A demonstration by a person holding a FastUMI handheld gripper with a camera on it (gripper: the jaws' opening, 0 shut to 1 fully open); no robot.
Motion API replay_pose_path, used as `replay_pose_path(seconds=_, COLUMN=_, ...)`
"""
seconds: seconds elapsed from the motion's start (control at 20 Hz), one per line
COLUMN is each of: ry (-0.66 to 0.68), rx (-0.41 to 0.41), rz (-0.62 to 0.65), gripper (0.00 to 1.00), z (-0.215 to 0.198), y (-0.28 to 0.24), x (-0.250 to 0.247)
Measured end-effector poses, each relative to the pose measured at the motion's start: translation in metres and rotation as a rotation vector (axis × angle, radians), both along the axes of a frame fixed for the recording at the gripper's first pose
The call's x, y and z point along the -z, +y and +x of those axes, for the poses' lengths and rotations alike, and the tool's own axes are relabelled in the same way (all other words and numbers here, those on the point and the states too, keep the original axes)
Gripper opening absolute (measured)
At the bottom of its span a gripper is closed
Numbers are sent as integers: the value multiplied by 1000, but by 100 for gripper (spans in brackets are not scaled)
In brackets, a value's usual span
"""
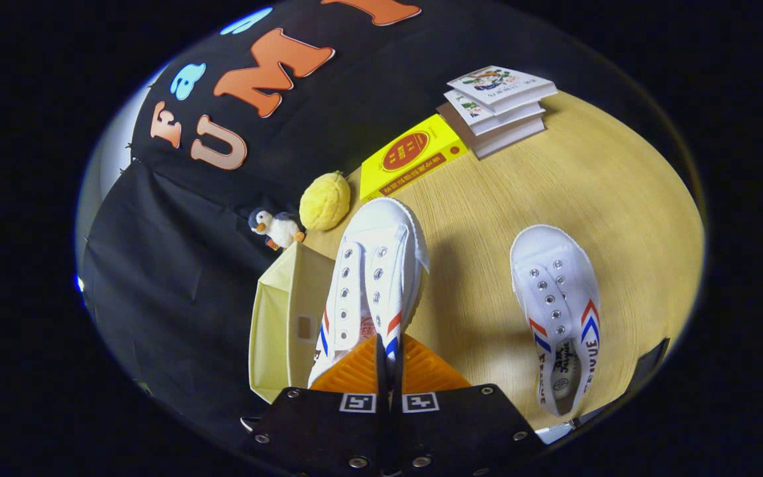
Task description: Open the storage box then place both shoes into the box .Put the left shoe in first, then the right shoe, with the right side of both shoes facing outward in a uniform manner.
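A pale wooden table [607,199] carries the scene, backed by the booth's black cloth wall. At its near corner stands the cream storage box [285,324], its lid apparently off and its open mouth just beside and below the held shoe [375,278], which hangs toe-forward straight ahead of the gripper [388,368], long axis running along the fingers. The fingers are drawn close together, pinching that shoe at its heel end. The coming move appears to turn on a short sideways carry: the box lies immediately to the shoe's side, not ahead of it. The second shoe [560,311] rests flat on the table, well apart on the other side, roughly parallel, toe away. Beyond both, near the wall, sit a stack of books [501,106], a yellow carton [411,156], a yellow plush ball [324,201] and a small toy penguin [277,228].
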State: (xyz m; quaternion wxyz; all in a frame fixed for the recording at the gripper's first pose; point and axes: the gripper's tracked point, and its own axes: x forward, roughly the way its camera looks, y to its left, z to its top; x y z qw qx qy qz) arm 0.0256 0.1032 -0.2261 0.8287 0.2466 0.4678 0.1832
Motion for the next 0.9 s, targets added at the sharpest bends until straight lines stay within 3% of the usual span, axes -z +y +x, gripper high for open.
replay_pose_path(seconds=0.4, ry=-100, rx=-29, rz=-11, gripper=0, z=0, y=61, x=-82)
replay_pose_path(seconds=0.9, ry=-53, rx=-159, rz=-6, gripper=0, z=-30, y=204, x=-47)
